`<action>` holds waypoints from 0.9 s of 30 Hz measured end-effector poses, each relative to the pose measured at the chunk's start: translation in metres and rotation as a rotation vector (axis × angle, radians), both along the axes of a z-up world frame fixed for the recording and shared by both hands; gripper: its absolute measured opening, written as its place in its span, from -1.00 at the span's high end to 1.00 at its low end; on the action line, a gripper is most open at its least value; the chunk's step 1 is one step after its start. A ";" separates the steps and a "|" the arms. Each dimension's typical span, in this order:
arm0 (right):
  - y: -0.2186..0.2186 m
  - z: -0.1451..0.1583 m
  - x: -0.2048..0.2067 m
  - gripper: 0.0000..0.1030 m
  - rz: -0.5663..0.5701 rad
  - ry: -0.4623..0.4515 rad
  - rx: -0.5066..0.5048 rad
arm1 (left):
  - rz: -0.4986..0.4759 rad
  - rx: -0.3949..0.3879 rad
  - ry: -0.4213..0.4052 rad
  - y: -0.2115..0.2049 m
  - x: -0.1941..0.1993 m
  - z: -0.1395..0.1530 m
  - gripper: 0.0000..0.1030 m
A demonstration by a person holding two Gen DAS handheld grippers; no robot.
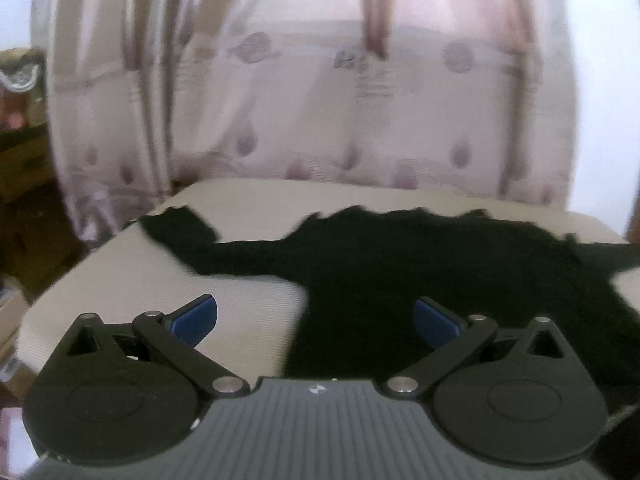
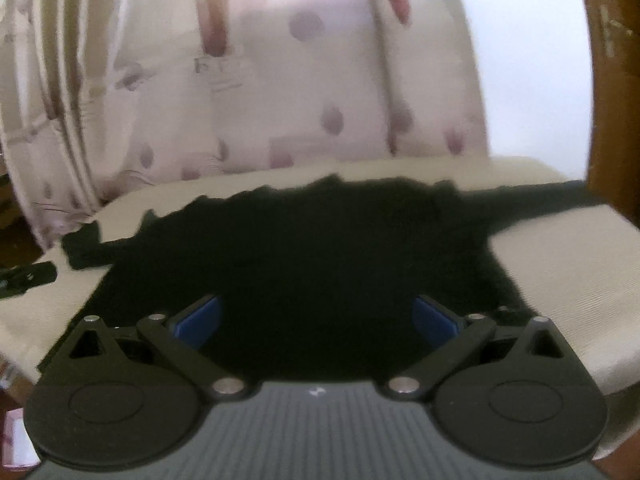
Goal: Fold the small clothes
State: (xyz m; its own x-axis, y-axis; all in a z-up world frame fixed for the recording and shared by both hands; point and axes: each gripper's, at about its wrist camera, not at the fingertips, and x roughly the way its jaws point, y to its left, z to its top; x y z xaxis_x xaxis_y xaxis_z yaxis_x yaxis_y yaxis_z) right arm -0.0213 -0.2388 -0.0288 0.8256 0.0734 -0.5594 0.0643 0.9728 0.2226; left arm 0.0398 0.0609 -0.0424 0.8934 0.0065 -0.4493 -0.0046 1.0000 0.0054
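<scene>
You are hovering the left gripper [image 1: 316, 322] and right gripper [image 2: 316, 322], jaws apart and empty, over a soft, limp black garment [image 2: 320, 248] sprawling across the cushion [image 2: 560, 264]; pinch it at its near-edge hem corners.

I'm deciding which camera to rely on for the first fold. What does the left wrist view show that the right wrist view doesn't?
Only the left wrist view shows the left gripper, open, straddling the garment's near left edge, and dark furniture beyond the curtain. Only the right wrist view shows the right gripper, open over the garment's middle, the sleeve stretching right, and a wooden frame. Both show the black garment spread flat on the beige cushion before a patterned curtain.
</scene>
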 end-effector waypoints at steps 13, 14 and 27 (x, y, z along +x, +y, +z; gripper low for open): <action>0.021 0.001 0.025 -1.00 0.130 -0.007 -0.053 | 0.245 0.005 0.151 0.185 0.176 0.005 -0.88; 0.022 0.000 0.029 -1.00 0.137 -0.003 -0.054 | 0.258 0.024 0.155 0.193 0.192 0.006 -0.87; 0.029 -0.021 0.053 -1.00 0.157 0.081 -0.060 | 0.265 -0.038 0.355 0.253 0.317 -0.042 -0.46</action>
